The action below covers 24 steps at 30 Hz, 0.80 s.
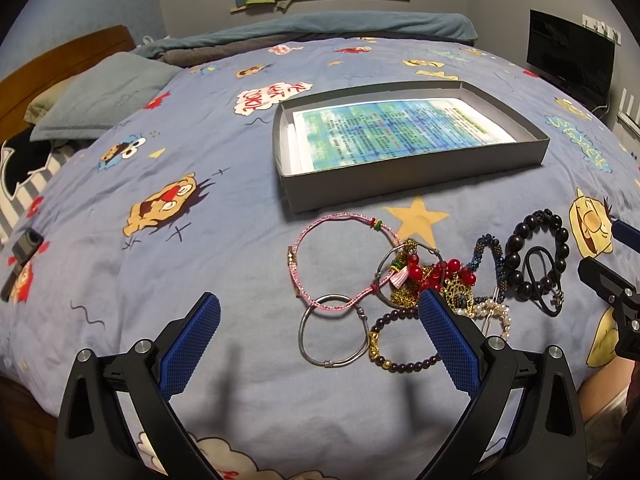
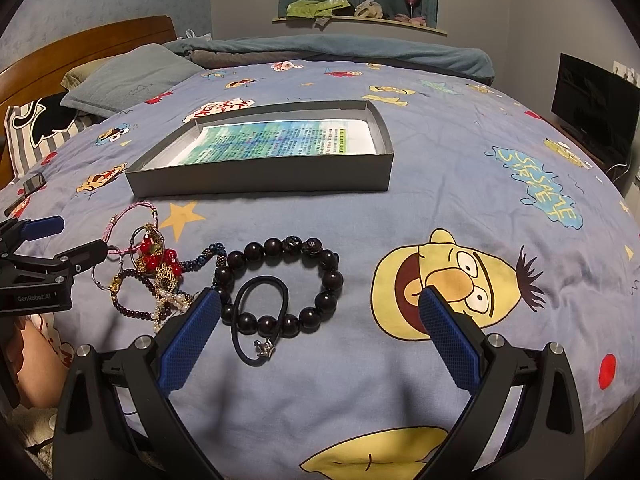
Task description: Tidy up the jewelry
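**Jewelry heaped on the bedspread, both grippers spread wide**

Your jewelry lies in a loose pile on the blue cartoon bedspread, in front of the shallow grey box. The pink cord bracelet overlaps the silver bangle; red beads tangle with gold chain at the middle. The black bead bracelet lies apart, a black hair tie crossing it. Your left gripper hovers over the bangle, fingers apart. Your right gripper is equally wide, near the black beads.
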### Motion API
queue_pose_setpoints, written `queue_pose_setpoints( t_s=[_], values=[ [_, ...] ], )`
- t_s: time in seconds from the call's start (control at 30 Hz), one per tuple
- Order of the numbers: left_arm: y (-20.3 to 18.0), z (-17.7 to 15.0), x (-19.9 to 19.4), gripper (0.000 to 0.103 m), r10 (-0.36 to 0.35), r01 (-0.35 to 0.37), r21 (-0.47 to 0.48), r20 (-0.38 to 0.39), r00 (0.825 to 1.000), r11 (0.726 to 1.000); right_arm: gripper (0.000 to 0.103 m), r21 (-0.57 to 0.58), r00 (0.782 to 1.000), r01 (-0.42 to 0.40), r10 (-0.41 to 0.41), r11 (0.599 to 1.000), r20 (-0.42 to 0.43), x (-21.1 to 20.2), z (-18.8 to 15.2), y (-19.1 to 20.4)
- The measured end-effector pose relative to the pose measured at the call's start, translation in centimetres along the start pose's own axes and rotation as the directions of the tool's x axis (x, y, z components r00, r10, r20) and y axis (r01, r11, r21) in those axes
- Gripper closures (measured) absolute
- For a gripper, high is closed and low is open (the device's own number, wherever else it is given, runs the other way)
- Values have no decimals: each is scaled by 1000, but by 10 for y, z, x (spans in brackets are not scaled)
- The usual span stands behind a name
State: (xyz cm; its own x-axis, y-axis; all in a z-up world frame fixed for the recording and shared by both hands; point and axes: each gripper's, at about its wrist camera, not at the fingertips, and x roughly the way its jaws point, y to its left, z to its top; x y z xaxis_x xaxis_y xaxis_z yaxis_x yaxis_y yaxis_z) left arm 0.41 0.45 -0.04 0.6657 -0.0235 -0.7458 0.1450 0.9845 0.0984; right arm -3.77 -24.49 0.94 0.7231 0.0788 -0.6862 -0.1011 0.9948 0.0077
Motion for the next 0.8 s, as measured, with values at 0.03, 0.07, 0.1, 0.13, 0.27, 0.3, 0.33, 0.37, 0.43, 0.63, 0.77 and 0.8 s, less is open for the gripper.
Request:
queue_pose_setpoints(
  t_s=[0.03, 0.07, 0.1, 0.13, 0.27, 0.3, 0.33, 0.37, 0.43, 0.63, 0.77, 0.8],
  values=[
    [0, 0, 0, 5, -1, 1, 0, 0, 1000, 1000, 5, 1, 1000, 0, 0, 1000, -1, 0, 0, 0],
    [0, 0, 0, 5, 0, 0, 0, 0, 1000, 1000, 5, 1, 1000, 0, 0, 1000, -1, 1, -1, -1],
    [0, 0, 0, 5, 0, 0, 1, 1, 1000, 1000, 5, 1, 1000, 1, -1, 1000, -2, 1, -1, 0],
    [1, 0, 0, 5, -1, 1, 0, 4, 1000, 1000, 5, 2, 1000, 1, -1, 1000, -3, 1, -1, -1],
    [5, -4, 1, 5, -19, 19, 5, 19, 1000, 1000, 5, 6, 1000, -5, 5, 1000, -11, 4, -3, -1],
    [7, -5, 1, 5, -35, 35, 4, 22, 999, 999, 5, 7, 1000, -5, 6, 1000, -12, 4, -4, -1],
    [9, -5, 2, 5, -40, 40, 2, 24, 999, 999, 5, 7, 1000, -6, 6, 1000, -12, 5, -4, -2],
    [11, -6, 3, 5, -40, 40, -2, 29, 999, 999, 5, 7, 1000, -8, 8, 1000, -11, 5, -4, -2],
    [18, -7, 4, 5, -42, 43, -19, 40, 998, 999, 5, 4, 1000, -9, 9, 1000, -7, 5, -5, -1],
    [30, -3, 3, 8, -43, 44, -15, 79, 996, 999, 6, 3, 999, -33, 33, 999, -10, 6, -6, 0],
    [32, 0, 6, 29, -63, 64, -7, 81, 995, 998, 24, -2, 999, -35, 35, 999, -24, 10, -6, 1],
    [31, 0, 7, 38, -65, 65, -2, 74, 995, 998, 28, -2, 999, -32, 32, 999, -30, 11, -7, 1]
  ],
)
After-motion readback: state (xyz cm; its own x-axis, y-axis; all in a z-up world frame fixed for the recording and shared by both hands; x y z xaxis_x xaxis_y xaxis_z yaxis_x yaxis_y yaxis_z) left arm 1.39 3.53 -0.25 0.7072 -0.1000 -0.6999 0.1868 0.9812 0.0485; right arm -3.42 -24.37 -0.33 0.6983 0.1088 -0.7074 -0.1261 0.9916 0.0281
